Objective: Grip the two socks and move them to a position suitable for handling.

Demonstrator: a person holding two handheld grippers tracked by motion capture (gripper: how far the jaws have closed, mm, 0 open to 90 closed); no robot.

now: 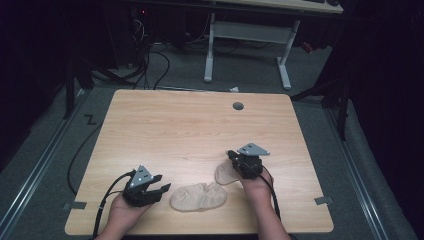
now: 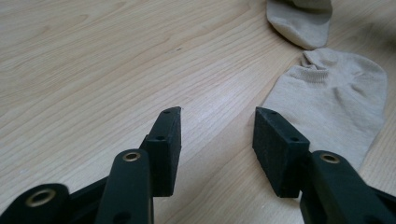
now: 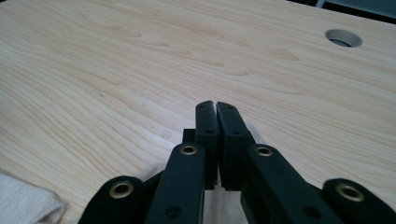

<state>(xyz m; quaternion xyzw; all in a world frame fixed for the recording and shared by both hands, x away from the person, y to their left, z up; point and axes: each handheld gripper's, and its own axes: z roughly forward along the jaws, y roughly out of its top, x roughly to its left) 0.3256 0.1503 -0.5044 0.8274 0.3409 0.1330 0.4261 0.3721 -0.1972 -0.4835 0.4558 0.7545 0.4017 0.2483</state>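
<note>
Two beige socks lie near the table's front edge. The larger sock (image 1: 198,198) (image 2: 336,100) rests flat at front centre. My left gripper (image 1: 161,183) (image 2: 217,133) is open just left of it, its right jaw by the sock's edge, nothing between the jaws. The second sock (image 1: 225,173) (image 2: 301,21) sits farther right, partly under my right gripper (image 1: 232,155) (image 3: 215,109). That gripper's jaws are pressed together with a thin pale strip of sock between them and fabric showing beneath. The larger sock's corner (image 3: 25,205) shows at the lower left of the right gripper view.
The light wooden table (image 1: 200,130) has a round cable hole (image 1: 238,106) (image 3: 343,38) near its far edge. Beyond it stand a white desk frame (image 1: 247,37) and cables on the dark floor. Tape marks (image 1: 324,200) sit at the front corners.
</note>
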